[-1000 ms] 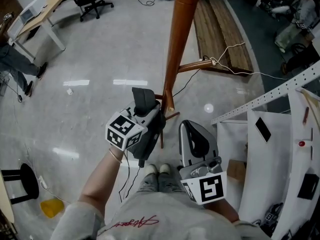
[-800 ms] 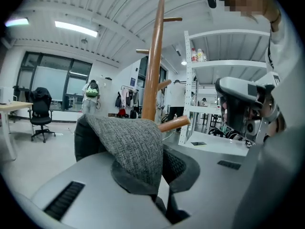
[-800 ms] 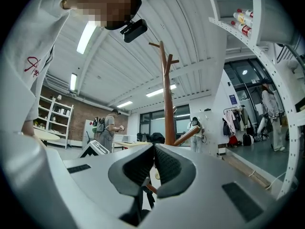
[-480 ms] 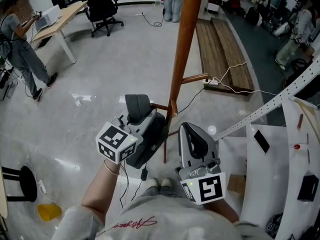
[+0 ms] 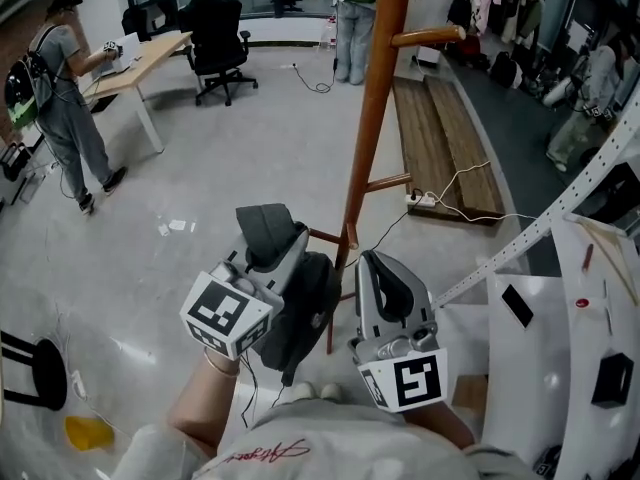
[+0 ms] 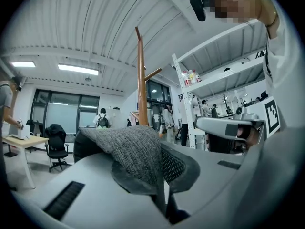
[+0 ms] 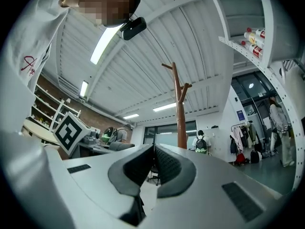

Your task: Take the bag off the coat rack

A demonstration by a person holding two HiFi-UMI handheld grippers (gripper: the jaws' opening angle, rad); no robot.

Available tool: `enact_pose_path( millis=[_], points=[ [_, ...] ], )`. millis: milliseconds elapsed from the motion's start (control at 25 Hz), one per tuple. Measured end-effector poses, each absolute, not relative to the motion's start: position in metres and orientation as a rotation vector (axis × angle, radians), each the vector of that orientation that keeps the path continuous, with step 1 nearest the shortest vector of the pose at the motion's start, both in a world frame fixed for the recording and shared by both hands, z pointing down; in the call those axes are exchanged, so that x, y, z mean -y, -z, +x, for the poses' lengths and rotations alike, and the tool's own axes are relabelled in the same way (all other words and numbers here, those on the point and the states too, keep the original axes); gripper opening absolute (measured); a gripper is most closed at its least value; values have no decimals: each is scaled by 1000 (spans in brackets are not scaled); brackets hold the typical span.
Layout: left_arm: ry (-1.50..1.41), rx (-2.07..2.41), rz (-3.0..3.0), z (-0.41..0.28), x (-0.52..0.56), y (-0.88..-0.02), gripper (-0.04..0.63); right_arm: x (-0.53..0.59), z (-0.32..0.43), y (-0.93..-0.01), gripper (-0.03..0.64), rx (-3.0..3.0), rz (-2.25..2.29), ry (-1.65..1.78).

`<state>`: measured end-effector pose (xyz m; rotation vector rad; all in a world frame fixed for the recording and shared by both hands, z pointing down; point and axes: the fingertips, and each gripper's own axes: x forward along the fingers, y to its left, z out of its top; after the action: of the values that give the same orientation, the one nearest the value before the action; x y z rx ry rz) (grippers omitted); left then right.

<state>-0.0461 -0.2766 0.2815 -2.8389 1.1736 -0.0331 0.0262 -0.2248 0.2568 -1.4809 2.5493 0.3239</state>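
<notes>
Head view: holds grey knit bag (image 6: 136,149) in left gripper (image 5: 268,236), jaws pinched shut on the fabric, just beside coat rack (image 5: 372,138) pole by a low peg. Shows right gripper (image 5: 385,273) closed on nothing. Grasp done, by the look; cannot tell whether clear of peg; carrying away left to do

At the bottom centre a pale sweatshirt (image 5: 340,436) with red script (image 5: 268,453) is worn. The left tool (image 5: 272,230) and right tool (image 5: 385,268) are moulded in grey, each capped with a black-and-white marker cube (image 5: 225,313).
</notes>
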Motion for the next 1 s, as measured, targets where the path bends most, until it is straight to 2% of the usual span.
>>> enact_pose_path(
  millis=[400,1000],
  points=[
    [-51,-1114,-2744,-28,233,-230,26,216,25,-224,20,-2493,-1461,-409],
    [-100,-1153,-2772,-34,218,-244,28,210,17,-227,20,-2480,-1502,-390]
  ],
)
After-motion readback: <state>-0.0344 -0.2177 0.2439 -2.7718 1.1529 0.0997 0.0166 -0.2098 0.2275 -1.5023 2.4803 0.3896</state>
